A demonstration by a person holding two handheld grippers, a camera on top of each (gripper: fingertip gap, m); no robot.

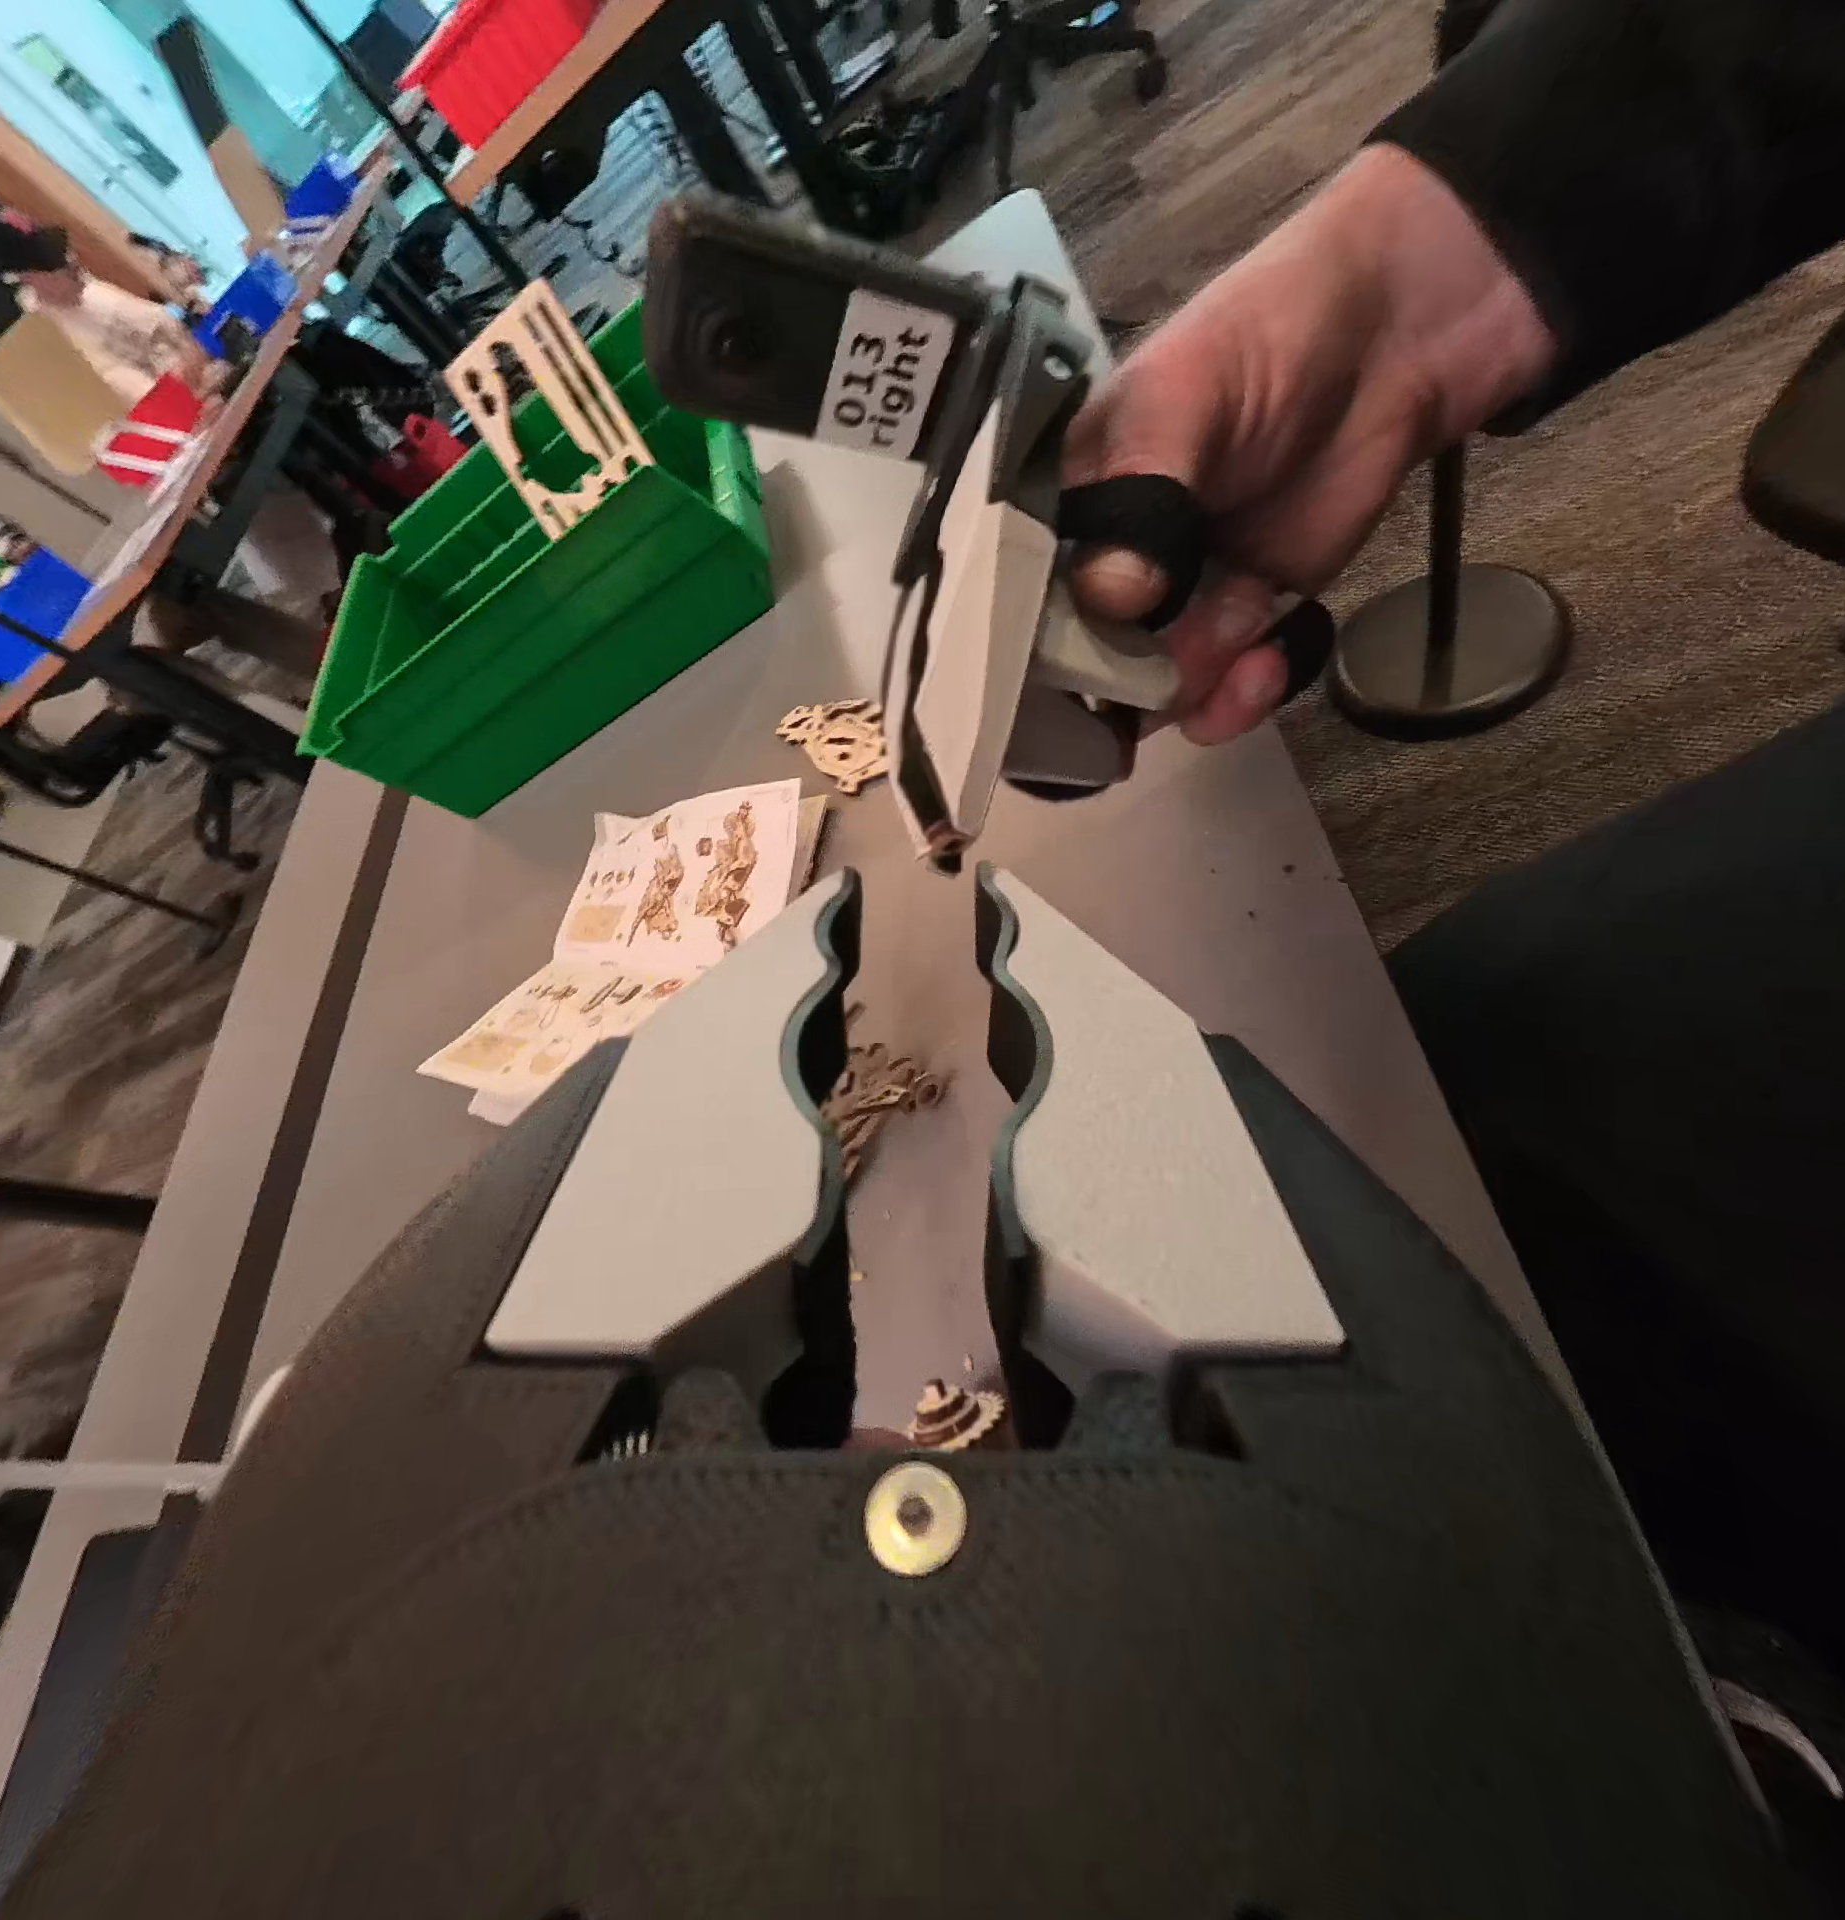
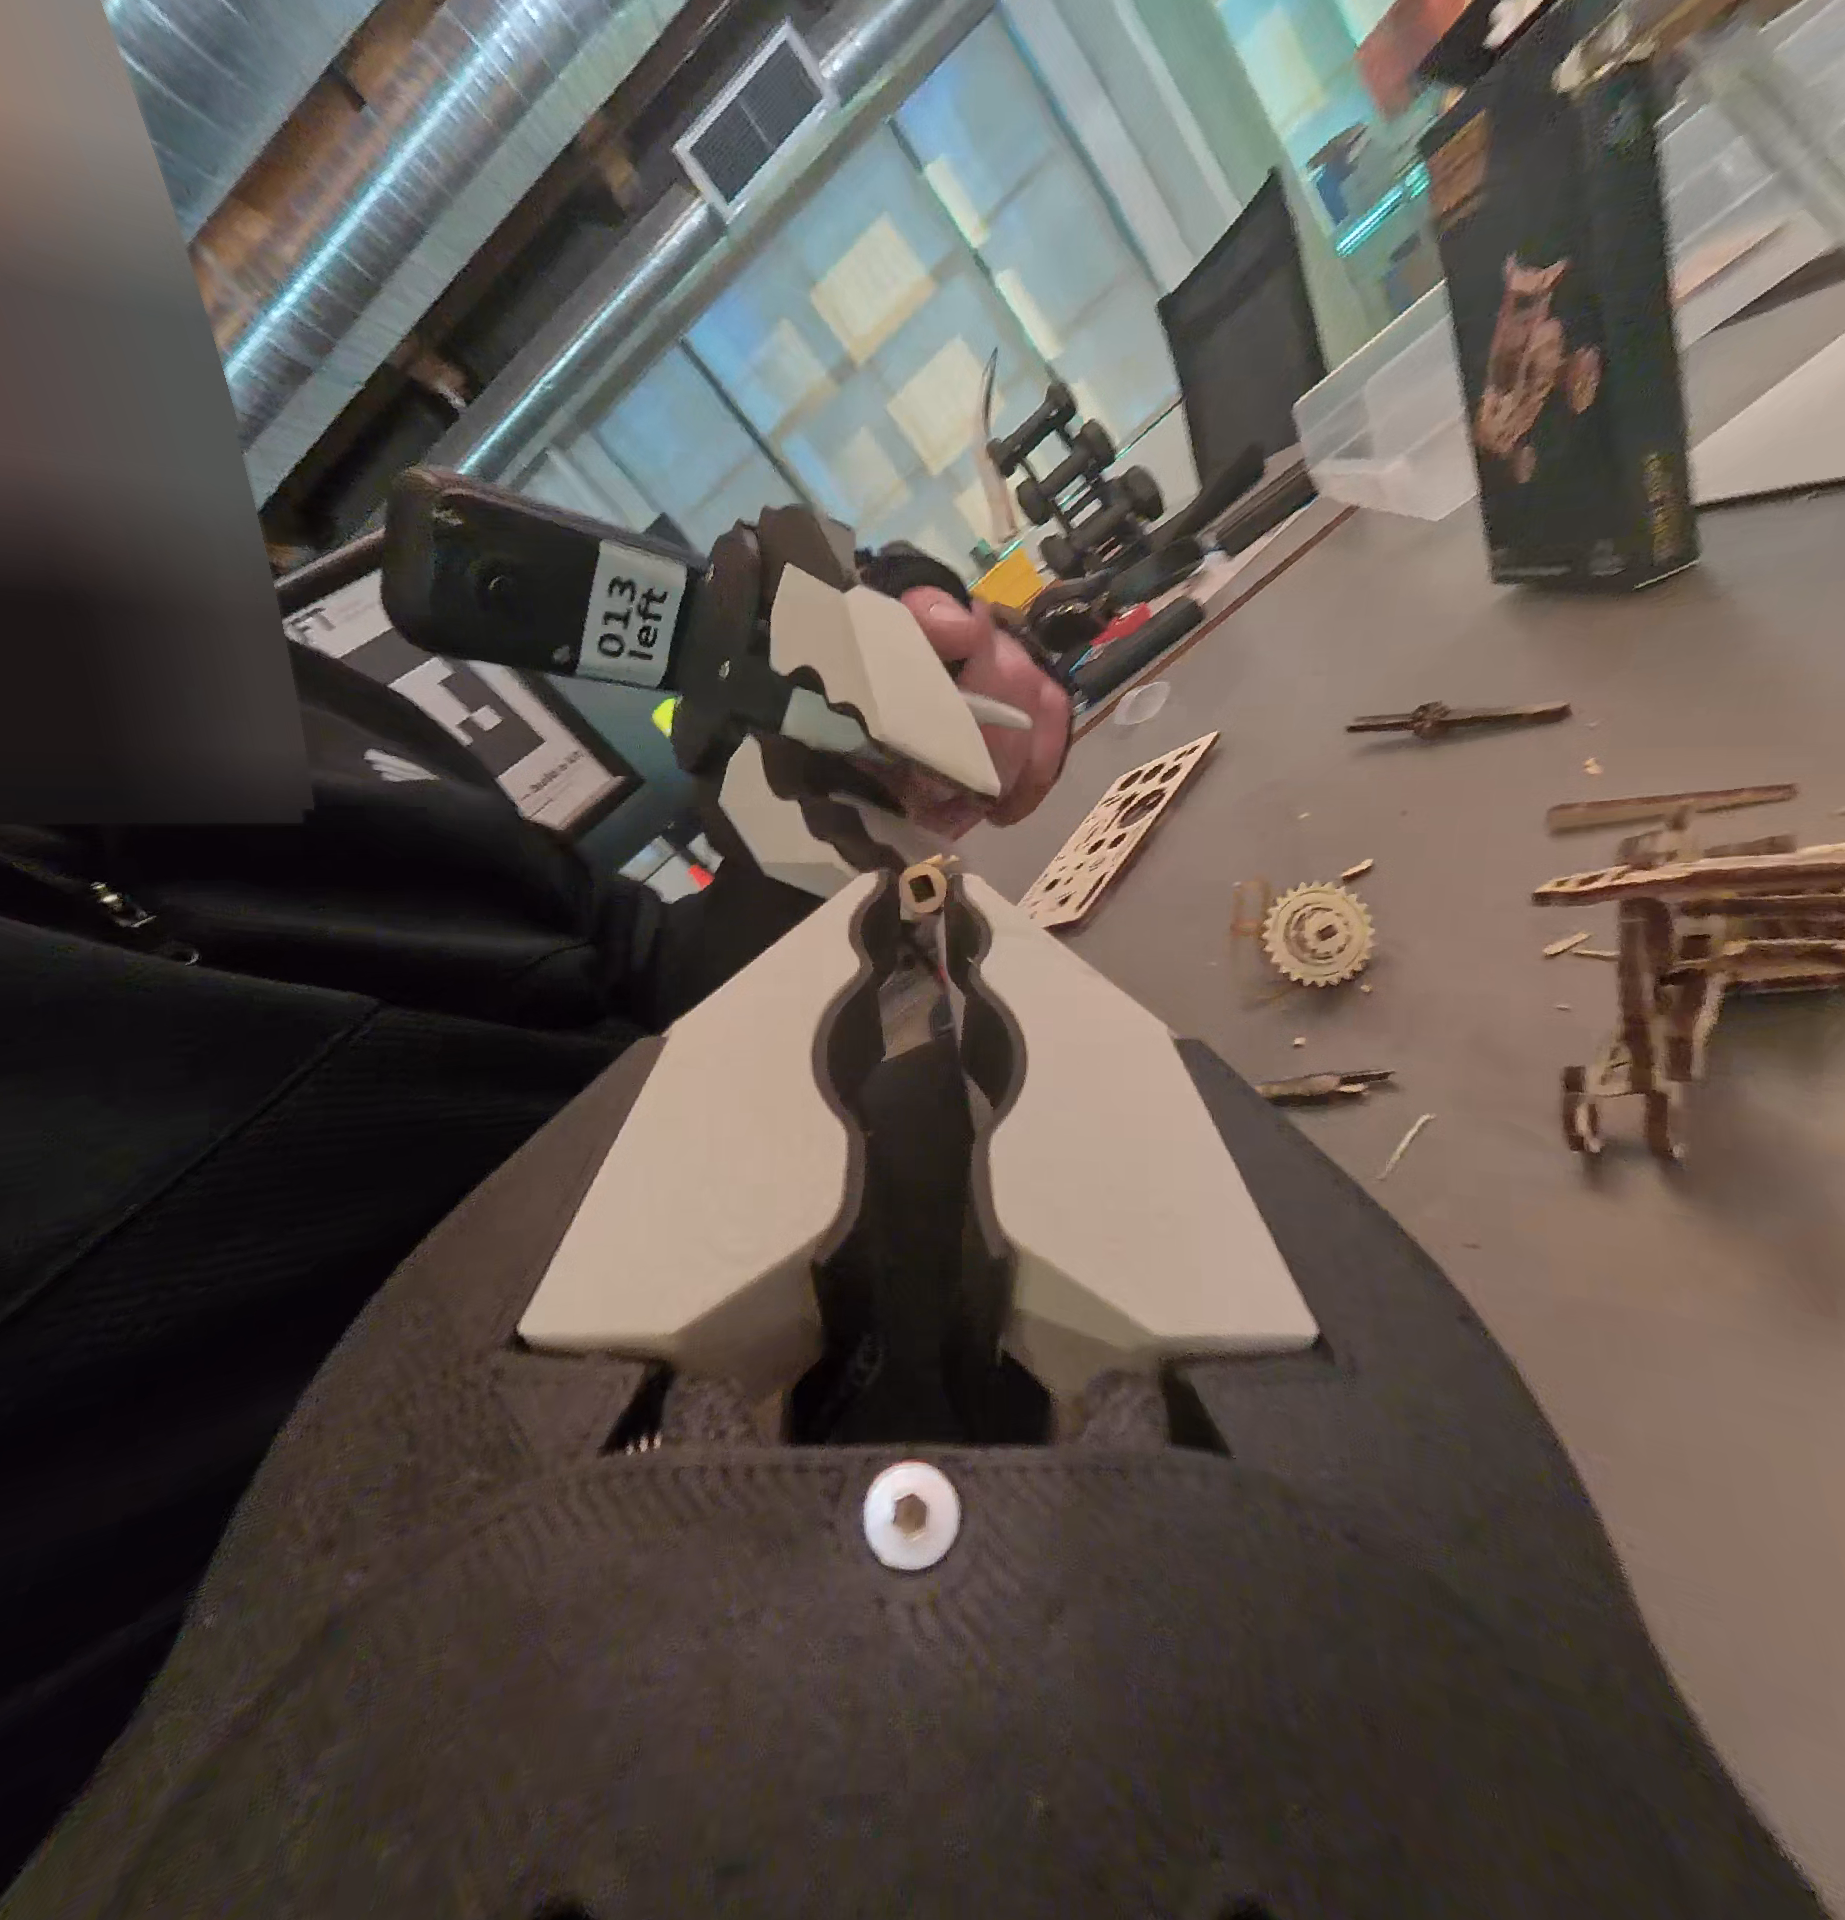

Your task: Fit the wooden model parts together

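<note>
Right gripper [image 2: 920, 891] pinches a small wooden ring [image 2: 919, 891]; left gripper [image 1: 916, 883] gapes empty

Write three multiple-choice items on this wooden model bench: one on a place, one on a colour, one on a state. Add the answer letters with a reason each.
1. Where does the cut-out wooden sheet stand?
A. In the bin
B. On the instruction leaflet
C. In the left gripper

2. What colour is the bin?
A. Red
B. Green
C. Blue

3. What is the state of the right gripper?
A. Wide open and empty
B. Lying on the table
C. Shut on a small wooden part

Answers:
1 A: the sheet stands upright inside the bin at the far side of the table.
2 B: its walls are plainly green.
3 C: the small wooden part, with a square hole, sits pinched at the tips of its fingers, while the left gripper shows an open gap with nothing in it.
</note>
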